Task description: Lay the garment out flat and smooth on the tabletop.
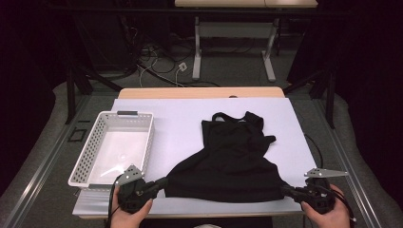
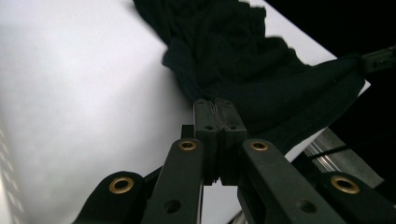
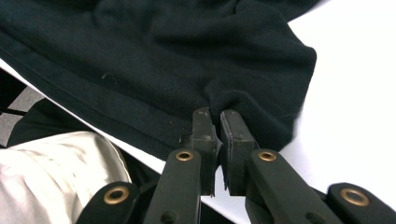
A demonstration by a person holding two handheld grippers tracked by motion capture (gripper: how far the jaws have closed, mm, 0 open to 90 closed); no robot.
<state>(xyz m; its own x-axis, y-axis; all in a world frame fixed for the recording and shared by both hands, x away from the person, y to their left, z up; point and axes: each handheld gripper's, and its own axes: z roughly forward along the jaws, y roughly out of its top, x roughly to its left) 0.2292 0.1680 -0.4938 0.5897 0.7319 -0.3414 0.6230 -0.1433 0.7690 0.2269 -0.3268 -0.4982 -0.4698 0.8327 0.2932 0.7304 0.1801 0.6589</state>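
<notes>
One black garment (image 1: 233,161), two claws, left claw (image 1: 164,182) and right claw (image 1: 286,190) each clamped on its hem, one white basket (image 1: 90,156)

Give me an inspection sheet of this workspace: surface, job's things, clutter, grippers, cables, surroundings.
Surface: white sheet over a wooden table.
Job's things: black top lying straps away from the person, hem stretched between the grippers.
Clutter: white basket at left, nothing seen inside.
Grippers: left gripper shut on the top's left hem corner; right gripper shut on its right hem corner.
Cables: loose tangle on the floor beyond the table.
Surroundings: dark room, second desk behind.
</notes>
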